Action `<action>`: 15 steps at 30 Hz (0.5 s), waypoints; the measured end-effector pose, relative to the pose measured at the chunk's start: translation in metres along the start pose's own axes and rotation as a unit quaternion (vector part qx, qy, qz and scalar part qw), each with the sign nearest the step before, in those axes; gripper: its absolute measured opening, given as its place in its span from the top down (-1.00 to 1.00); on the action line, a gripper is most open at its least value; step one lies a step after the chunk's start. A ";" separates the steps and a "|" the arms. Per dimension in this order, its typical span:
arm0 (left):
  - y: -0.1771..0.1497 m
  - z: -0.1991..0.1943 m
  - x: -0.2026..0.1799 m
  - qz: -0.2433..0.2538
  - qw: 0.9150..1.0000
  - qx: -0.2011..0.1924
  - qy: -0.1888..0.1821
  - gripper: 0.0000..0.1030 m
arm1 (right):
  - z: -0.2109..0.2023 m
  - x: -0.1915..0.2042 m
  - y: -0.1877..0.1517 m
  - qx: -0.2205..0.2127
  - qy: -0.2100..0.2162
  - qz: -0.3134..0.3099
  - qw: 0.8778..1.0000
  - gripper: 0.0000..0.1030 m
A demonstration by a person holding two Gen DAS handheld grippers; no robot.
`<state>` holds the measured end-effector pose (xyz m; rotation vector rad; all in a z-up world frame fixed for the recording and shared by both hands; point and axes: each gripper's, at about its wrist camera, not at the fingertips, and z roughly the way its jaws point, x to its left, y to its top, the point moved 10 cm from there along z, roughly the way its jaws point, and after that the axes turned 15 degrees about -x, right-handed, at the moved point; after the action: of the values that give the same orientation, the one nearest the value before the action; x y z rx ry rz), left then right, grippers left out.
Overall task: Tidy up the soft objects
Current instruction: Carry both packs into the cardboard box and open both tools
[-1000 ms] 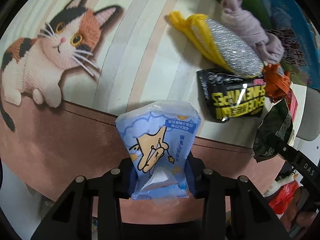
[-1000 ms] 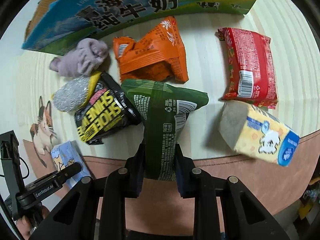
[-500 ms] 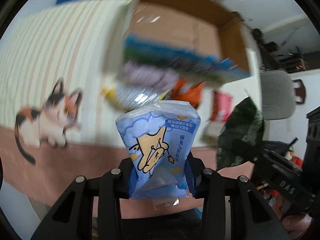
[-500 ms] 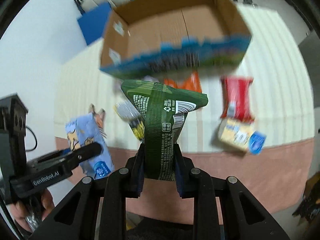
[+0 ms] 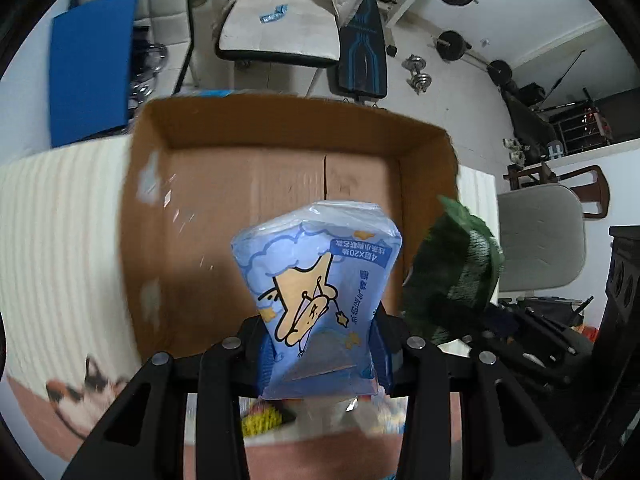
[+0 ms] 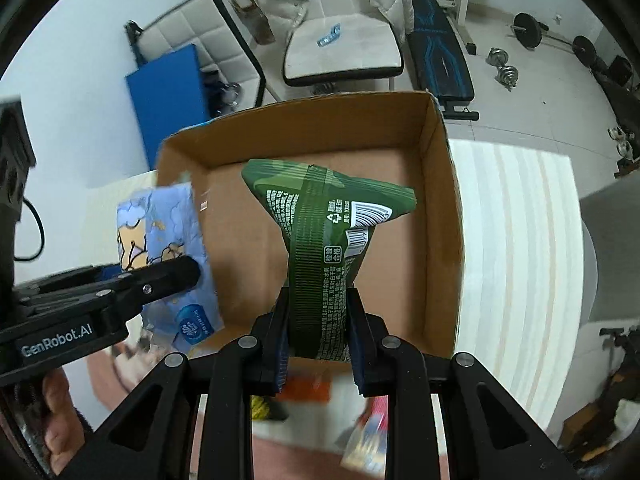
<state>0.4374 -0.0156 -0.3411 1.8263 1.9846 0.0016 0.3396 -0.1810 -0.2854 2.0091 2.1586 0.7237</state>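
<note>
The left gripper (image 5: 322, 344) holds a light-blue plastic tissue pack printed with a cartoon star character (image 5: 320, 292). Its jaws pinch the lower end of the pack, which stands upright between them. The pack hangs above the near wall of an open brown cardboard box (image 5: 280, 184), in front of the box's bare floor.

The right gripper (image 6: 318, 336) holds a dark-green crinkled foil snack bag with a barcode and white print (image 6: 324, 240). Its jaws pinch the narrow lower end of the bag; the wider top end fans out above them. The bag hangs over the box interior, on the side nearer the box's right wall (image 6: 440, 208).

In the right wrist view, the left gripper with the tissue pack (image 6: 168, 240) stands to the left, at the box's left wall. In the left wrist view, the green bag (image 5: 452, 276) appears blurred at the box's right wall.

The box rests on a surface covered with a cream-and-beige striped mat (image 6: 516, 240). A calico cat print (image 5: 80, 396) shows on the mat near the left gripper. Several small packets lie blurred on the surface below both grippers; their kind cannot be told.

Behind the box stand a white padded chair (image 6: 344, 52), a blue panel (image 6: 168, 92), a black weight bench (image 6: 436, 60) and dumbbells (image 6: 504, 68) on a tiled floor.
</note>
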 end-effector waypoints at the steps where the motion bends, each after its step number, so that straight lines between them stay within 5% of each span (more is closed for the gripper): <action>1: 0.006 0.012 -0.002 0.002 1.000 0.006 -0.001 0.28 | 0.017 -0.003 0.009 0.007 -0.005 -0.006 1.000 0.49; 8: 0.029 0.082 -0.009 0.002 0.998 0.055 0.006 0.28 | 0.085 -0.029 0.030 0.044 -0.030 -0.031 0.998 0.49; 15: 0.029 0.107 -0.014 -0.003 0.996 0.090 0.013 0.20 | 0.114 -0.040 0.039 0.064 -0.043 -0.045 0.996 0.48</action>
<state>0.4990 -0.0563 -0.4254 1.9391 2.0680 -0.1608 0.4247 -0.1885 -0.3791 1.9469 2.2813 0.4885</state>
